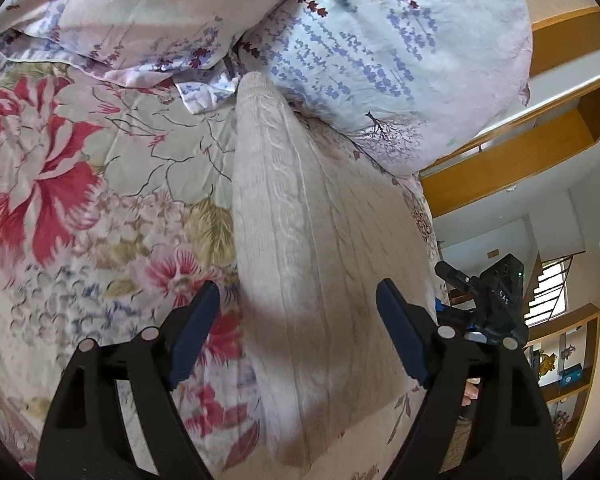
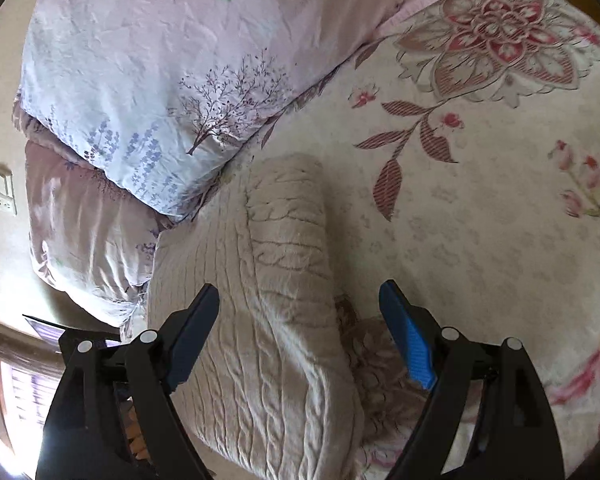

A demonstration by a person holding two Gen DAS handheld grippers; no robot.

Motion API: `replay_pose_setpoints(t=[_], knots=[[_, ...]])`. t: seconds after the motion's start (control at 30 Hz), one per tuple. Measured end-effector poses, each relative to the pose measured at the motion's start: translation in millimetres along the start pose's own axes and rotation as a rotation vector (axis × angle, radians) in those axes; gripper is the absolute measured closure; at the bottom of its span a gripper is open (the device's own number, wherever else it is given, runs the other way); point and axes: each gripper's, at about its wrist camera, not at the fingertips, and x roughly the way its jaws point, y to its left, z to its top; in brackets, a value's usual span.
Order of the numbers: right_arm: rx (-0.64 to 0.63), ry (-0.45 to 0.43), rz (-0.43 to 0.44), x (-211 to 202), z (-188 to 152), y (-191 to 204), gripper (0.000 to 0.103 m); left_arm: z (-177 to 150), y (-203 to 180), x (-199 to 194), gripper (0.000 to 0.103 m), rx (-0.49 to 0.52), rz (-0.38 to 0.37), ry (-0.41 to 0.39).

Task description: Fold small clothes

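Observation:
A cream cable-knit sweater [image 1: 300, 232] lies flat on the floral bed sheet [image 1: 100, 184], with a sleeve folded over its body. My left gripper [image 1: 298, 296] is open and empty just above the sweater's near part. In the right wrist view the same sweater [image 2: 276, 320] runs from the bottom up to a folded sleeve end near a pillow. My right gripper [image 2: 299, 300] is open and empty over the sweater's edge, its right finger above the sheet [image 2: 480, 220].
Two lavender-print pillows [image 1: 380, 48] lie at the far end of the sweater; one also shows in the right wrist view [image 2: 160, 80]. The other gripper's body [image 1: 496, 296] shows at right. Wooden shelves [image 1: 512, 152] and a wall stand beyond the bed edge.

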Motion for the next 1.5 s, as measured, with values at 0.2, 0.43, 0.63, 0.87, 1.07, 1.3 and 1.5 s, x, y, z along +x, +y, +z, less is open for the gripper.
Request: replay_pose_setpoints(t=[0.2, 0.43, 0.63, 0.87, 1.07, 1.3, 1.5], knots=[[-0.038, 0.02, 0.037, 10.9, 5.1, 2.8, 0.019, 6.5, -0.2, 13.5, 0.024, -0.014, -0.028, 0.007], [-0.083, 0.064, 0.115, 25.1, 0.9, 10.1, 0.033, 12.8, -4.1, 28.0, 0.033, -0.035, -0.062, 0.002], [-0.075, 0.069, 0.161, 30.3, -5.5, 7.6, 0.065, 8.9, 3.2, 26.0, 0.051, -0.072, -0.087, -0.007], [-0.096, 0.01, 0.207, 9.9, -18.3, 27.6, 0.074, 0.0, -1.5, 2.5, 0.068, -0.046, -0.135, -0.039], [-0.177, 0.009, 0.234, 7.4, -42.0, 69.9, 0.075, -12.9, -0.7, -45.0, 0.068, -0.001, -0.147, -0.057], [-0.334, 0.011, 0.271, 41.2, -71.5, 141.9, 0.076, -26.6, 32.9, -134.1, 0.067, 0.004, -0.086, -0.153], [-0.368, 0.103, 0.095, 114.9, -91.2, 154.8, 0.072, -23.9, 105.2, -145.3, 0.061, -0.131, 0.049, -0.134]])
